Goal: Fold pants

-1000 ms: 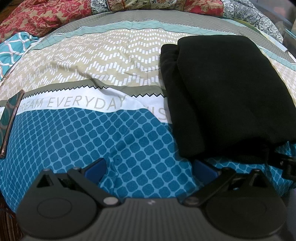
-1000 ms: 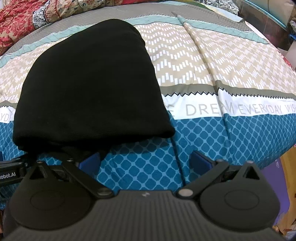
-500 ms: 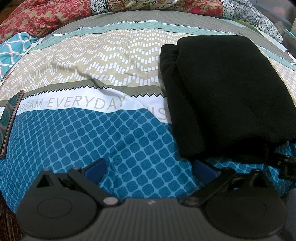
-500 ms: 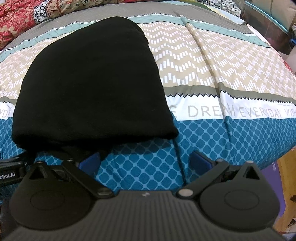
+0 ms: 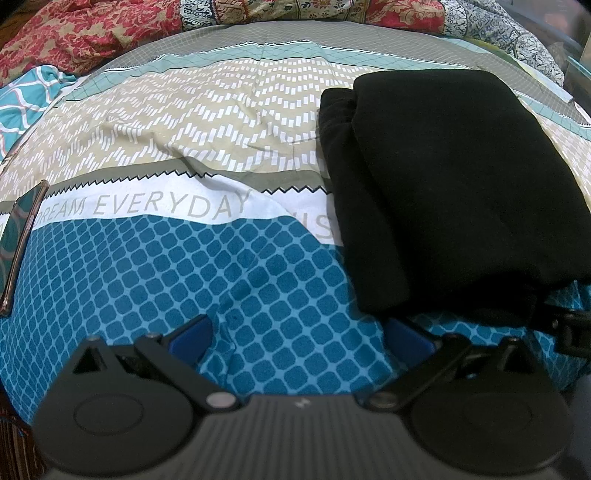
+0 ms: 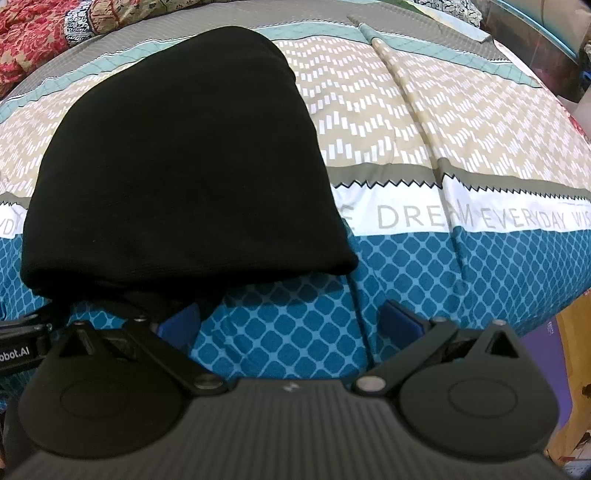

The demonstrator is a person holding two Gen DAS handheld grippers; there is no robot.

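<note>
**Black pants lie folded on the bed, both grippers standing off**

A pair of black pants [image 5: 450, 192] rests as a compact, layered bundle on a patterned bedspread [image 5: 207, 266] printed with the words "DREAM EVERYDAY", seen from two handheld grippers at the near edge of the bed. The bundle sits to the right in the left wrist view and to the left in the right wrist view [image 6: 177, 162], placing it between the two tools. The left gripper [image 5: 299, 336] hangs with its jaws spread wide and nothing between them, its right blue pad just at the bundle's near edge. The right gripper [image 6: 291, 321] is likewise spread and empty, its left pad close under the bundle's near edge. The fabric appears doubled over several times, with a gathered edge showing along the left side of the stack. Judging by the tidy shape, the folding seems all but done; at most a final smoothing or squaring of edges looks to remain. A dark phone-like object [image 5: 22, 240] lies on the bedspread well apart, and red floral bedding [image 5: 92, 33] is bunched at the far side
</note>
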